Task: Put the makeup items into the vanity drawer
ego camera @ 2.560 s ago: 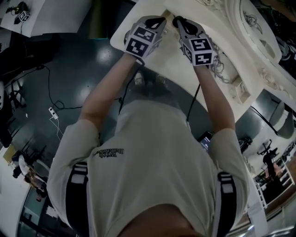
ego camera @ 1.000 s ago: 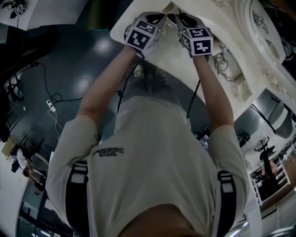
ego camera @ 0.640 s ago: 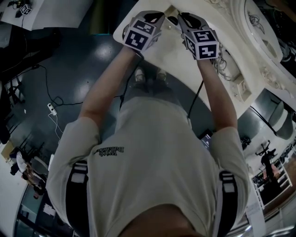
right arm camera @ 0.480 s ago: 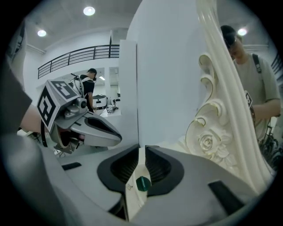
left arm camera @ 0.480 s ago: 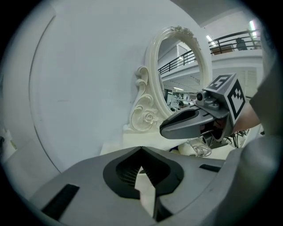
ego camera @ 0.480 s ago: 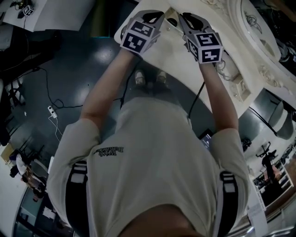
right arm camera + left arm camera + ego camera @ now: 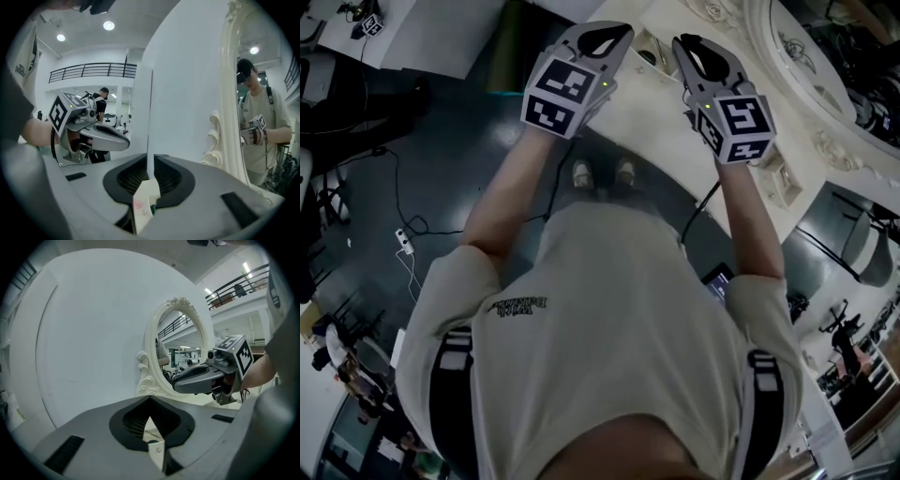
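Note:
Both grippers hang side by side in the air above the white vanity top. In the head view my left gripper and my right gripper each have their tips together, shut, and I see nothing held. The left gripper view shows its own jaws meeting at the tip, with the right gripper alongside. From the right gripper view, its jaws are empty too and the left gripper floats at the left. A small open compartment with something dark in it sits on the vanity below the tips. No makeup item shows clearly.
The carved oval mirror stands at the back of the vanity; its frame rises close on the right, and a person with a gripper is reflected in it. A small relief box lies on the vanity's right part. The floor with cables is below.
Both grippers have risen from the vanity's front edge. They now look larger, stand a little further apart, and point more level than before.

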The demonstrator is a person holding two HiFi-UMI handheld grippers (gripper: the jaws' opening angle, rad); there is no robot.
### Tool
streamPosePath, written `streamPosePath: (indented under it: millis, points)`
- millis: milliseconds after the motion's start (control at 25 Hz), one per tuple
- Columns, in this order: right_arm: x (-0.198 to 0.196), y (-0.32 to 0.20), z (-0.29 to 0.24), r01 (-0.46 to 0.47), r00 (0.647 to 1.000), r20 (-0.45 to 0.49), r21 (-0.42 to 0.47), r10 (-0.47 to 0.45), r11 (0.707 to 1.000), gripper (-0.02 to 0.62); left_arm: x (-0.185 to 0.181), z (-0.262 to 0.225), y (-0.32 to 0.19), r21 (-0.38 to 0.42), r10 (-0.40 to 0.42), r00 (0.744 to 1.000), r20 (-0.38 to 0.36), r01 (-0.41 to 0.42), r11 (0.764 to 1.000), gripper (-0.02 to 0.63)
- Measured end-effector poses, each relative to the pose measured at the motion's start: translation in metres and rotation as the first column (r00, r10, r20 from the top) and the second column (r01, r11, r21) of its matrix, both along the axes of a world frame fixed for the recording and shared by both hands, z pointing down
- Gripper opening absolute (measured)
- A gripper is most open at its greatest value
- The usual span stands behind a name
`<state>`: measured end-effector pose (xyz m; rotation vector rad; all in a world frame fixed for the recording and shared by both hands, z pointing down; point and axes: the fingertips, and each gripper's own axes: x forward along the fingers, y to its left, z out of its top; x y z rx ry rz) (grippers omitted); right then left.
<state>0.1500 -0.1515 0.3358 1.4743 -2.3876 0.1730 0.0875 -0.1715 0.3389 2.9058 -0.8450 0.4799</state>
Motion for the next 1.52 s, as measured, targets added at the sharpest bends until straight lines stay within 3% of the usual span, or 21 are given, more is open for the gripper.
streamPosePath:
  millis: [280,560,1120,1520]
  points:
    - [-0.015,0.046,-0.069,0.01,0.999,0.049,0.142,-0.017,0.99,0.048,-0.021,-0.065,0.04,0.11,0.0,0.997,-0.075,0.008,0.994,0.014]
    - [-0.031,0.089,-0.111,0.022,0.991,0.119,0.25,-0.053,0.968,0.011,-0.037,-0.097,0.081,0.175,0.021,0.996,-0.087,-0.006,0.984,0.014]
    - [-0.058,0.14,-0.103,0.053,0.955,0.278,0.198,-0.108,0.979,0.003,-0.062,-0.115,0.135,0.223,-0.022,0.994,-0.111,0.047,0.974,0.014]
    - [-0.067,0.143,-0.103,0.077,0.945,0.296,0.203,-0.137,0.976,0.003,-0.063,-0.1,0.141,0.194,-0.029,0.994,-0.103,0.049,0.98,0.014]
